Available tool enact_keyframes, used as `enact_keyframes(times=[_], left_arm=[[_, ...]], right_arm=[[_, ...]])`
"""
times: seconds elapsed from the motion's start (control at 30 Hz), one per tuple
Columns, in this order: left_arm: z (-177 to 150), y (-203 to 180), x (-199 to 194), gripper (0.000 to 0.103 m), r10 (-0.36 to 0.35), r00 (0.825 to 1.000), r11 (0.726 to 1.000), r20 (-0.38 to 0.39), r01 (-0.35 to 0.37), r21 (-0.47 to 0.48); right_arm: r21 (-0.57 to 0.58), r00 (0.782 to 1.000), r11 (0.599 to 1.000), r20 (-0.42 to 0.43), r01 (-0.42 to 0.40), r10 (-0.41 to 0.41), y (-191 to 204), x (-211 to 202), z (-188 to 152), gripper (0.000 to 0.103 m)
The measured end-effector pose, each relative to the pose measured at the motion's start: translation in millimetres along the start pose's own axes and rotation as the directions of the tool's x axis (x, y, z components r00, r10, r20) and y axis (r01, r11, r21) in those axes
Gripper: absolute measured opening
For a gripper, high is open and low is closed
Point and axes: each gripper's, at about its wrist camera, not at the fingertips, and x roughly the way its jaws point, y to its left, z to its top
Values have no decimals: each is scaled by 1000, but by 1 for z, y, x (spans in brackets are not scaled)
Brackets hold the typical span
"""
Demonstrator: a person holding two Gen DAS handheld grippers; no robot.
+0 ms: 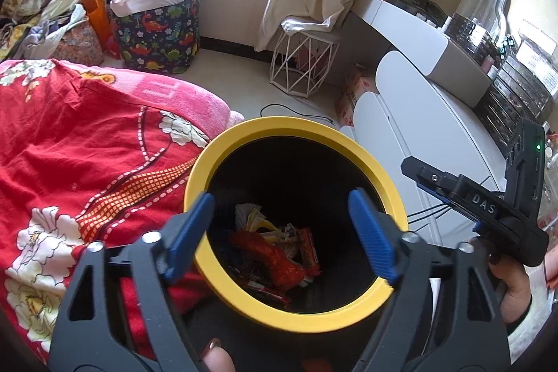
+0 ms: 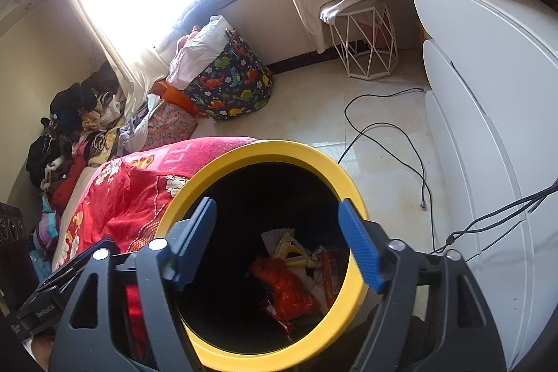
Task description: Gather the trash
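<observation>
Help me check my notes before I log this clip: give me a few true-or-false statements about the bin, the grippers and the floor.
1. The trash bin has a yellow rim. True.
2. The bin is empty. False: a red wrapper and other packets lie at its bottom.
3. The left gripper grips a wrapper. False: its jaws are open, with nothing between them.
4. The right gripper is open above the bin. True.
5. A black cable lies on the floor. True.
6. The dinosaur-print basket stands on the bed. False: it stands on the floor.
</observation>
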Motion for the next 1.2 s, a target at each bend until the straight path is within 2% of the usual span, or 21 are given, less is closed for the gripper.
enact_keyframes(times=[0.17,0.57,0.83,1.2], left_arm=[[0,4,-8,92,28,999,1000,18,-28,0],[0,16,-36,92,81,993,997,80,-80,-23],[-2,25,-55,92,116,987,993,110,-111,-51],[-10,48,-85,92,199,965,978,171,-184,-99]], right_arm=[[-14,1000,1000,19,3,-2,3,-6,0,84],[-99,995,995,98,-6,16,28,-27,-6,95],[-159,992,987,118,-19,38,47,-33,-15,96],[-262,985,965,162,-21,65,76,-40,-34,96]])
